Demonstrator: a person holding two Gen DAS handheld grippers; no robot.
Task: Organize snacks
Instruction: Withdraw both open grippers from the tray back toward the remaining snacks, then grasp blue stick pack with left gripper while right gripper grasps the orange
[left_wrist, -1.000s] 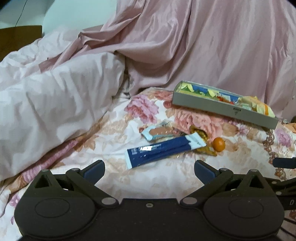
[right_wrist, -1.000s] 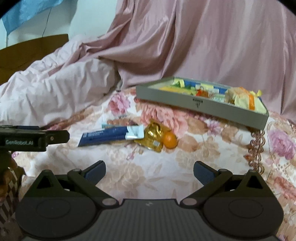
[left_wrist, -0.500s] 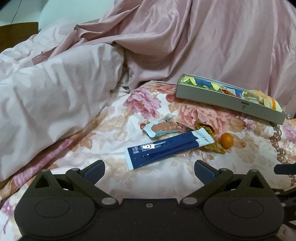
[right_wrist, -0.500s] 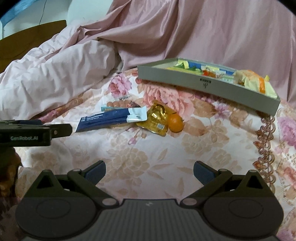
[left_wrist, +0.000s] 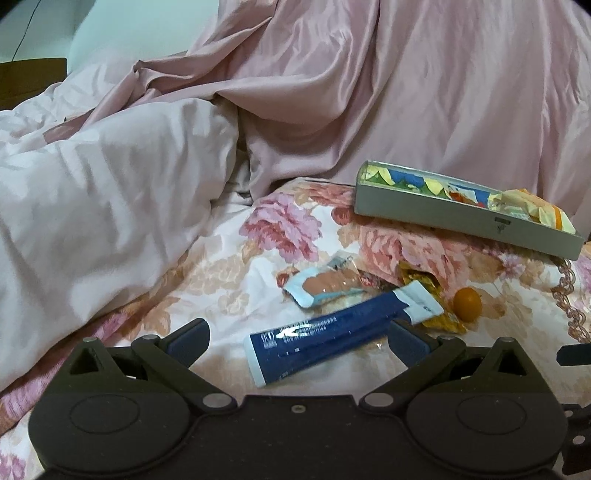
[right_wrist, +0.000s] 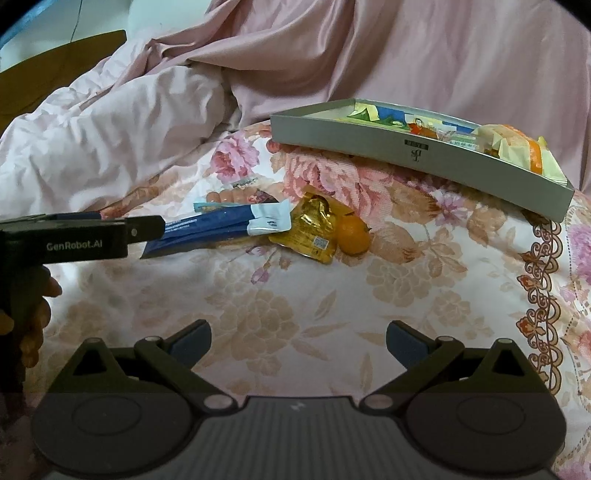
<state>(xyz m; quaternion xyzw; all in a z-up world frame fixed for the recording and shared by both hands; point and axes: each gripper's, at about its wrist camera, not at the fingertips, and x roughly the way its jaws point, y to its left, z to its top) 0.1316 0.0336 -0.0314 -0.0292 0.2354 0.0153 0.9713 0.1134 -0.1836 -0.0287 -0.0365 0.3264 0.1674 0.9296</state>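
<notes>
Left gripper (left_wrist: 297, 334): hovering low over the floral bedspread (right_wrist: 295, 295), fingers spread wide and holding nothing, the near end of the blue snack packet (left_wrist: 340, 332) lying between the tips.

Right gripper (right_wrist: 297, 334): fingers likewise standing wide apart and empty, pointing across bare bedspread toward the loose snacks, well short of them.

Blue snack packet: long, dark blue with a white end, lying flat and slanting; its white end is overlapping the gold packet (right_wrist: 314, 229).

Sausage packet (left_wrist: 325, 286): clear and pale blue wrapper, lying just behind the blue packet, touching or nearly so; contact is hard to judge in this blur.

Gold packet: crumpled foil pouch, sitting between the blue packet and the small orange fruit (right_wrist: 352, 234), which is resting against its right edge.

Grey tray (right_wrist: 369, 142): shallow, rectangular, sitting further back on the bedspread, already holding several colourful wrapped snacks, including yellow and orange bags at its right end.

Pink quilt (left_wrist: 110, 206): lying bunched to the left.

Pink satin sheet (left_wrist: 406, 92): draping behind the tray.
</notes>
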